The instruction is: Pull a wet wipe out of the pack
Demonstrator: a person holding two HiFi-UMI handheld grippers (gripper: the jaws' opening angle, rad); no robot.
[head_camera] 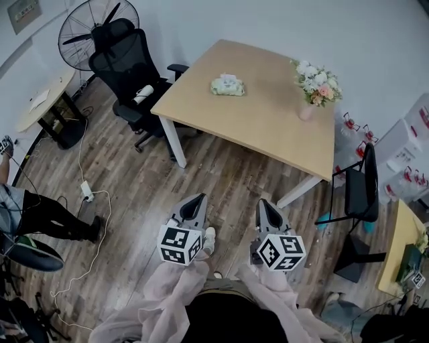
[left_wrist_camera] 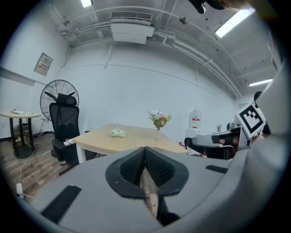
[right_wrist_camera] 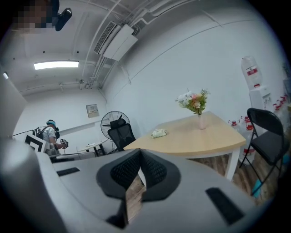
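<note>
left gripper: jaws together, holding nothing, off the table over the floor | right gripper: same | wet wipe pack: on table, near its far edge

White walls enclose a wood-plank floor. A pale wooden worktop on white legs stands mid-room, with a black office chair and standing fan at one corner and a black folding chair opposite. Overhead hang strip lights and an air-conditioning unit — a small round table sits by the wall.
</note>
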